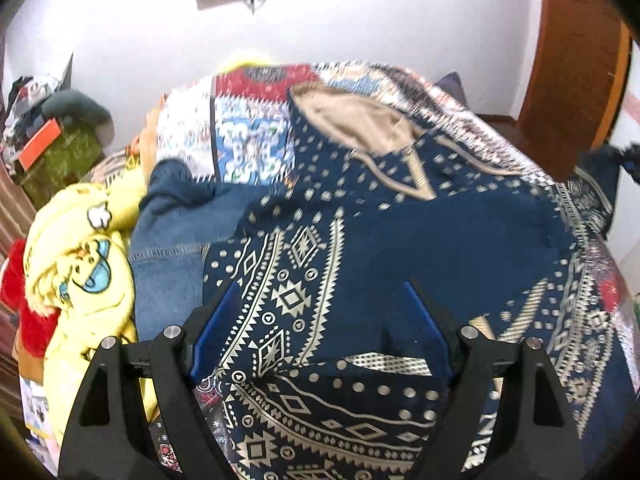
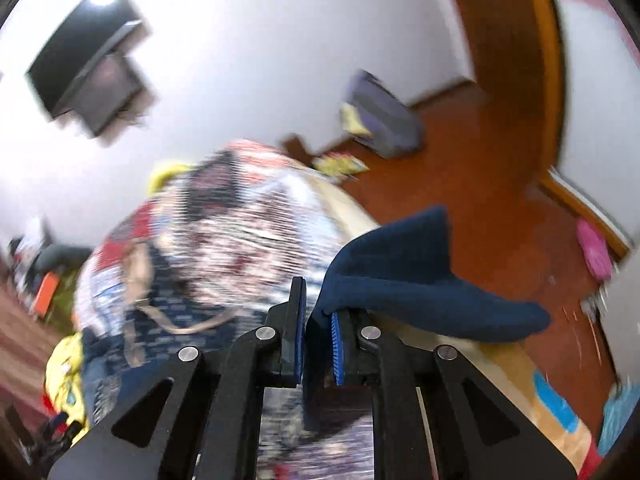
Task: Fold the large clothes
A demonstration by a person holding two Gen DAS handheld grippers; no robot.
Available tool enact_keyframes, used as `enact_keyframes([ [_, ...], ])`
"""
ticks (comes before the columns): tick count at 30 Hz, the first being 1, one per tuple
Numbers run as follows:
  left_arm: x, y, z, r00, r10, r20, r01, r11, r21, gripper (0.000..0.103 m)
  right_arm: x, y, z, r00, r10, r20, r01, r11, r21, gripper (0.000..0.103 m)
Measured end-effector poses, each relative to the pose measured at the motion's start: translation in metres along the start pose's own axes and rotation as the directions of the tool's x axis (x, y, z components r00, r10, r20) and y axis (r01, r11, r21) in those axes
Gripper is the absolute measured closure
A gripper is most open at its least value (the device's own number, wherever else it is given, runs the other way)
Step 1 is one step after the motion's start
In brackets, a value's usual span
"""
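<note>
Your navy patterned hoodie (image 1: 360,240) lies spread on the bed's patchwork cover (image 1: 248,136), with your left gripper (image 1: 320,340) standing wide open over its front panel, nothing pinched, while your right gripper (image 2: 318,344) is clamped on a plain navy part of it (image 2: 400,272), lifted clear of the bed edge. Beside it lie a denim garment (image 1: 168,240) and a yellow cartoon-print one (image 1: 80,264); beyond are white wall (image 1: 360,20), a wall-mounted screen (image 2: 84,64), wooden door (image 1: 568,60) and reddish floor (image 2: 480,184). No writing is readable.

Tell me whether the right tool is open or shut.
Shut on cloth. The right tool has its blue pads nearly together, pinching a navy fabric end that sticks out beyond them above the bed.
</note>
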State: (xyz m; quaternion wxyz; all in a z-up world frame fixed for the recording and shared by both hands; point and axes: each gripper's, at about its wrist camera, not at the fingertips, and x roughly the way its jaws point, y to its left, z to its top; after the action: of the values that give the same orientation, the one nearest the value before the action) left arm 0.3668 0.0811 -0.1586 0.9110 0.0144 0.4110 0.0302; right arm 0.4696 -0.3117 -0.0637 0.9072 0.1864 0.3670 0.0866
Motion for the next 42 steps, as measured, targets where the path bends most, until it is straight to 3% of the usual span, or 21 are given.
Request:
enact_keyframes([
  [3,-0.016,-0.009,-0.001,0.999,-0.015,0.029,0.014,1.0,0.017,0.021,-0.004,0.054,-0.003,0.995,0.096,-0.006,-0.096,0.988,-0.124,0.093],
  [6,-0.026,-0.015,-0.004,0.999,-0.029,0.038,0.028,0.999,0.03,0.021,0.009,0.102,-0.021,0.979,0.183,-0.088,-0.198,0.957,-0.21,0.093],
  [10,-0.032,-0.016,-0.01,0.999,-0.024,0.024,0.023,0.999,0.041,0.021,0.048,0.14,-0.063,0.949,0.199,-0.244,-0.258,0.935,-0.244,0.093],
  [15,-0.034,-0.015,-0.022,1.0,-0.011,-0.012,0.012,0.997,0.072,0.021,0.088,0.145,-0.116,0.902,0.137,-0.409,-0.241,0.946,-0.215,0.089],
  [19,-0.036,-0.02,-0.025,1.0,-0.004,-0.025,0.007,0.995,0.103,0.021,0.099,0.136,-0.144,0.838,0.1,-0.537,-0.238,0.952,-0.194,0.086],
  [22,-0.038,-0.03,-0.02,0.999,-0.026,-0.029,0.03,0.993,0.117,0.021,0.09,0.124,-0.145,0.799,0.15,-0.582,-0.275,0.952,-0.132,0.072],
  [24,-0.037,-0.041,-0.011,0.998,-0.049,-0.029,0.053,0.99,0.131,0.021,0.074,0.115,-0.139,0.788,0.184,-0.587,-0.299,0.949,-0.104,0.062],
  [27,-0.038,-0.067,0.005,0.996,-0.09,-0.02,0.093,0.981,0.169,0.021,0.049,0.104,-0.129,0.819,0.176,-0.547,-0.293,0.947,-0.134,0.061],
  [30,-0.037,-0.101,0.024,0.989,-0.149,-0.016,0.148,0.963,0.227,0.021,0.015,0.083,-0.109,0.881,0.135,-0.453,-0.241,0.953,-0.183,0.059],
  [32,-0.033,-0.126,0.036,0.983,-0.18,-0.022,0.179,0.947,0.268,0.021,-0.01,0.065,-0.098,0.929,0.071,-0.364,-0.165,0.958,-0.234,0.055],
  [34,-0.027,-0.153,0.045,0.976,-0.213,-0.035,0.213,0.926,0.313,0.021,-0.029,0.046,-0.09,0.961,-0.018,-0.277,-0.063,0.958,-0.28,0.051],
  [38,-0.003,-0.215,0.06,0.966,-0.242,-0.086,0.256,0.876,0.409,0.021,-0.05,0.005,-0.084,0.967,-0.169,-0.191,0.101,0.941,-0.324,0.051],
  [42,0.032,-0.282,0.061,0.941,-0.275,-0.197,0.337,0.804,0.489,0.021,-0.057,-0.028,-0.084,0.964,-0.181,-0.194,0.131,0.96,-0.248,0.051],
])
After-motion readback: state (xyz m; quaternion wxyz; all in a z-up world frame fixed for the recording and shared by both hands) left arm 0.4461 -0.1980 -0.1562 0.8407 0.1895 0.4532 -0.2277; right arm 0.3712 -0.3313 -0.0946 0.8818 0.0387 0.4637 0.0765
